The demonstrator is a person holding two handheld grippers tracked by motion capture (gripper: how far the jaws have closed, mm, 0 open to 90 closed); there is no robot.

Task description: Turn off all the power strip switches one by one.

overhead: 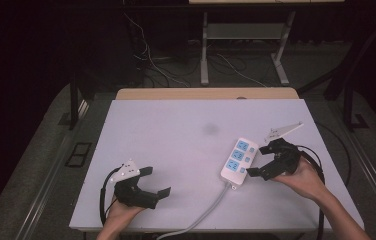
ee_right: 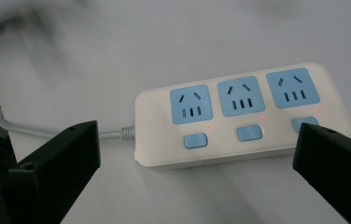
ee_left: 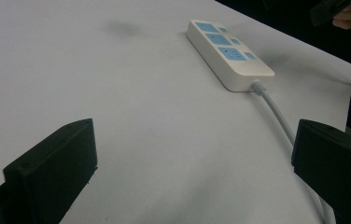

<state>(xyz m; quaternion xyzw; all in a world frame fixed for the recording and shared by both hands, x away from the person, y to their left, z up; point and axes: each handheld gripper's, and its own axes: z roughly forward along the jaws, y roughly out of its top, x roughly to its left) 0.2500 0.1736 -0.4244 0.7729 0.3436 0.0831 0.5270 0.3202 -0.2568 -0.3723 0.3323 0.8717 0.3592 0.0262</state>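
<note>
I see a white power strip (overhead: 238,159) lying flat on the white table (overhead: 176,145), toward my right side, angled with its cable end pointing back at the near edge. It has three blue sockets in a row and a blue switch (ee_right: 195,140) beside each one; in the right gripper view a tiny red light shows near each switch. Its grey cable (overhead: 203,212) leaves the near end and curves off over the table's front edge.

My right gripper (overhead: 263,161) sits just beside the strip on its right, held in my right hand (overhead: 303,177). Its jaws are spread wide and hold nothing; in the right gripper view they frame the strip's switch side, one jaw near the cable end and the other overlapping the far switch in the picture, though I cannot tell whether it touches.

My left gripper (overhead: 156,182) is well apart from the strip, near the front left of the table, held in my left hand (overhead: 121,210). Its jaws are also wide apart and empty, pointed across the bare table toward the strip
</note>
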